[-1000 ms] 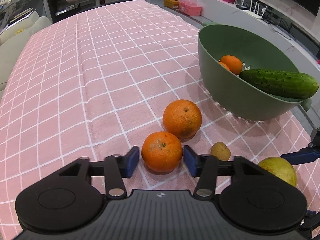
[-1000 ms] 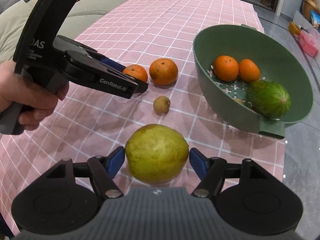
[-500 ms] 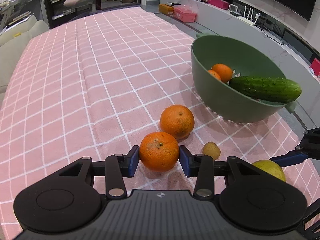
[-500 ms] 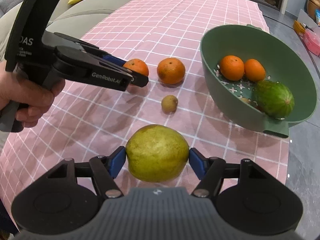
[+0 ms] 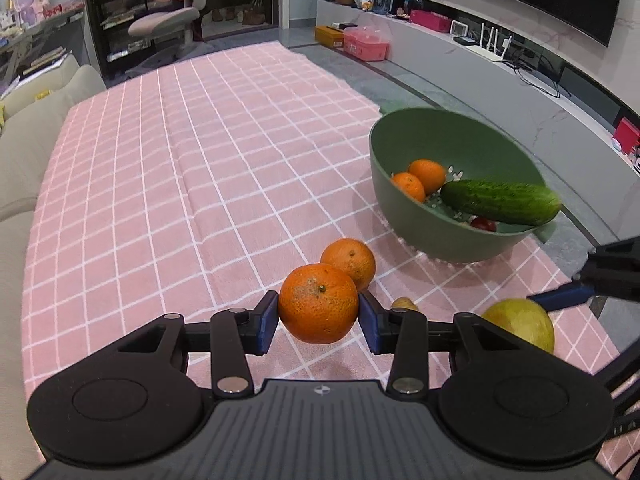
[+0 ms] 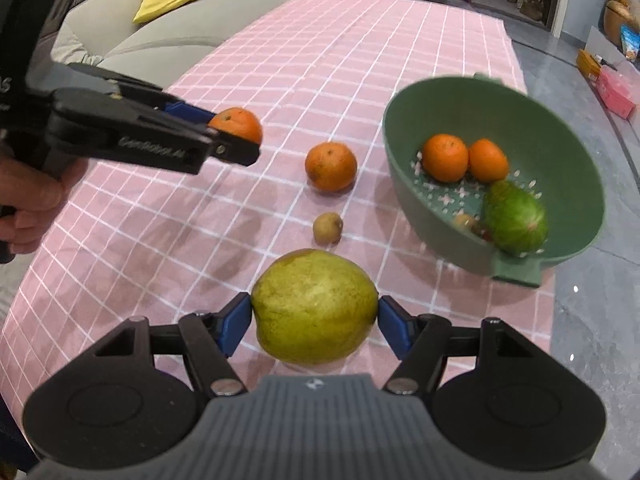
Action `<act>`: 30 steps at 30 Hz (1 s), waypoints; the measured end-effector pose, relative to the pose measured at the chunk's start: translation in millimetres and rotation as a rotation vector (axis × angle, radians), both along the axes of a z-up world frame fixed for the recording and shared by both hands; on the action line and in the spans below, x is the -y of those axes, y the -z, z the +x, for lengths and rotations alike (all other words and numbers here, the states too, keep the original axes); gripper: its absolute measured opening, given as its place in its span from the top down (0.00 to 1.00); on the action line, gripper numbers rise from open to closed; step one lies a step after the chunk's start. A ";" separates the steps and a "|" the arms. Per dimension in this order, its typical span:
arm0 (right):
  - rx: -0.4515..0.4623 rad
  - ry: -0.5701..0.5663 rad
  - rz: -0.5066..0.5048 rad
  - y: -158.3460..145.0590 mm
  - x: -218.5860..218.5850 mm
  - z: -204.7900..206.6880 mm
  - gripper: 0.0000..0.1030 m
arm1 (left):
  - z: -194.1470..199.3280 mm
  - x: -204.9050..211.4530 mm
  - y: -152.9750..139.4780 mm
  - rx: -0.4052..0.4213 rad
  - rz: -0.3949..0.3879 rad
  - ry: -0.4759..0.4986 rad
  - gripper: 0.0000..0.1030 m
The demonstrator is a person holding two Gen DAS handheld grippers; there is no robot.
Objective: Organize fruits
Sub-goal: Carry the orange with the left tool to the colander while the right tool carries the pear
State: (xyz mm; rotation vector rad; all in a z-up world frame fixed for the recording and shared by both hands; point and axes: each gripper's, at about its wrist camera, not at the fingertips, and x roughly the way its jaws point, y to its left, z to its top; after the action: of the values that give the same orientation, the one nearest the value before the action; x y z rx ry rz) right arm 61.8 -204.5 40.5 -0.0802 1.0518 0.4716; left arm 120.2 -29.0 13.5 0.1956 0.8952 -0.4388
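Note:
My left gripper is shut on an orange and holds it above the pink checked cloth; the orange also shows in the right wrist view. My right gripper is shut on a yellow-green pear-like fruit, lifted off the cloth; the fruit also shows in the left wrist view. A second orange and a small brown fruit lie on the cloth. The green colander bowl holds two oranges, a cucumber and some small fruits.
The table's right edge runs just past the bowl, with grey floor beyond. A grey sofa with a yellow cushion stands along the left side. A low TV bench with boxes lies past the bowl.
Both grippers closed on their fruits and lifted them off the cloth. The left gripper rose with the orange; the right rose with the yellow-green fruit.

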 end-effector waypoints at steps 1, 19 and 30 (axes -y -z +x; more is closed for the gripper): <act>0.009 0.005 0.002 -5.0 1.6 0.6 0.36 | -1.6 1.0 -4.1 0.007 0.003 0.002 0.53; 0.193 0.092 -0.036 -103.7 55.2 44.9 0.36 | 10.4 59.9 -58.1 0.077 -0.054 0.023 0.53; 0.164 0.164 -0.100 -88.3 97.2 79.5 0.36 | 21.2 101.7 -33.8 0.030 -0.034 0.072 0.53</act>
State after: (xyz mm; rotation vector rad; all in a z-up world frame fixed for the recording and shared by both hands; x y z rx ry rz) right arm 141.3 -301.6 128.8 -0.1187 0.9123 0.2594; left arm 141.4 -130.7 47.3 0.2028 0.8529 -0.5166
